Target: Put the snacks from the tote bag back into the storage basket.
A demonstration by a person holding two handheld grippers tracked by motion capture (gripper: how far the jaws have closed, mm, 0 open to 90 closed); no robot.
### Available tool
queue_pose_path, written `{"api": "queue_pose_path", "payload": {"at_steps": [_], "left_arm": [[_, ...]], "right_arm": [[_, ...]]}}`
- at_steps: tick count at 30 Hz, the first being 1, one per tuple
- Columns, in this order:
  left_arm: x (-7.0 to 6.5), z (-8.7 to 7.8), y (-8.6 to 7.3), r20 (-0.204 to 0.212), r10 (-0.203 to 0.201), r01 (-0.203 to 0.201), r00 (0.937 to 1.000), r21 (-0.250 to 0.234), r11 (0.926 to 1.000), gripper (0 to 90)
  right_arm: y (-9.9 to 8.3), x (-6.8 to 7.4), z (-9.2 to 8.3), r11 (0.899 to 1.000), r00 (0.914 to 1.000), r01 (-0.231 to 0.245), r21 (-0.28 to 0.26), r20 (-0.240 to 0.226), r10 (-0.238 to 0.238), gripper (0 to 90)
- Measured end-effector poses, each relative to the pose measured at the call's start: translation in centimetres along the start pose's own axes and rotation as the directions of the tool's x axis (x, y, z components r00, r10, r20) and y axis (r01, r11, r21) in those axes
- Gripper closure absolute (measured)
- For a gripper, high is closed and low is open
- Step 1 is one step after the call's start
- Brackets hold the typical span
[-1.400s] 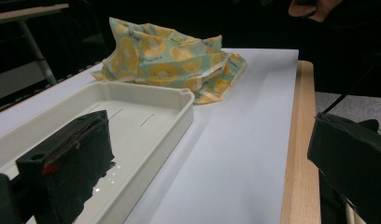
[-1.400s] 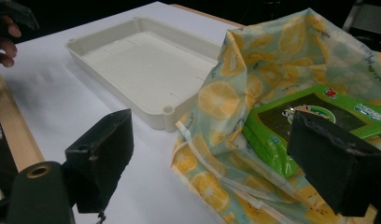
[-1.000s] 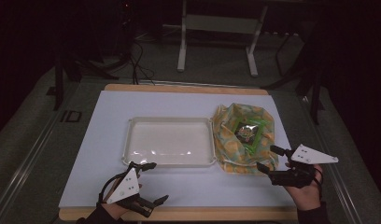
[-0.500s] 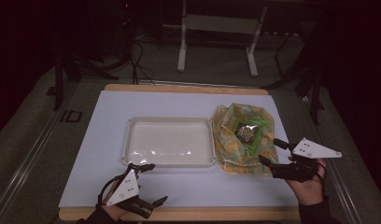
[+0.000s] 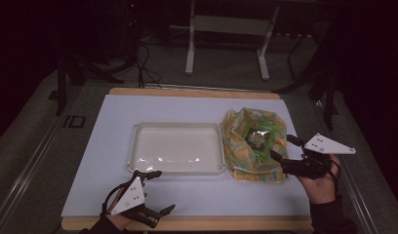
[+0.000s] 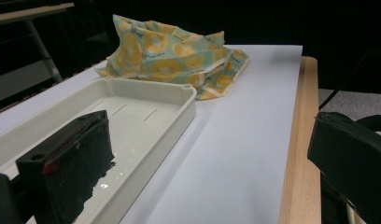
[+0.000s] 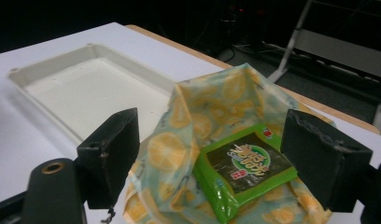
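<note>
Right gripper (image 7: 212, 163) is wide open, holding nothing, jaws straddling the near edge of the cloth (image 7: 216, 116). The green packet (image 7: 244, 168) lies flat in the cloth's hollow, dead ahead between the jaws and just past their tips. The tray (image 7: 76, 84) is off to that gripper's left, empty, touching or nearly touching the cloth.

Left gripper (image 5: 153, 195) is also open and empty, parked at the near table edge with the tray just ahead of it.

Risks as I see them:
- The packet is thin and flat. Jaws closing level will likely skate over it or pinch cloth instead, so I'd drag the whole wrap.
- Cloth walls stand up around the packet; a jaw could snag a fold on the way in and pull the cloth toward the tray.
- Glossy wrapper, so an edge grip may slip on the lift.
- Left gripper is too far off to pin the cloth if it drags.
</note>
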State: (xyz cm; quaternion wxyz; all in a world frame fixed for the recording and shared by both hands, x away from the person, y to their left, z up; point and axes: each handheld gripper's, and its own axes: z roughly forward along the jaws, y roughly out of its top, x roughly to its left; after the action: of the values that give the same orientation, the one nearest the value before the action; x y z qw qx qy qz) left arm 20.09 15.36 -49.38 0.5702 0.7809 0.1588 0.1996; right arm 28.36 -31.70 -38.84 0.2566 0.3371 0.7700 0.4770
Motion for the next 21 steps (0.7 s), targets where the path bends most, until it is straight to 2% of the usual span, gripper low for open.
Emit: {"api": "queue_pose_path", "payload": {"at_steps": [21], "left_arm": [[0.0, 0.1, 0.1, -0.003, 0.004, -0.004, 1.0000, 0.001, 1.0000, 0.5]], "right_arm": [[1.1, -1.9, 2.7, 0.998, 0.9945, -0.056, 0.030, 0.091, 0.053, 24.0]]}}
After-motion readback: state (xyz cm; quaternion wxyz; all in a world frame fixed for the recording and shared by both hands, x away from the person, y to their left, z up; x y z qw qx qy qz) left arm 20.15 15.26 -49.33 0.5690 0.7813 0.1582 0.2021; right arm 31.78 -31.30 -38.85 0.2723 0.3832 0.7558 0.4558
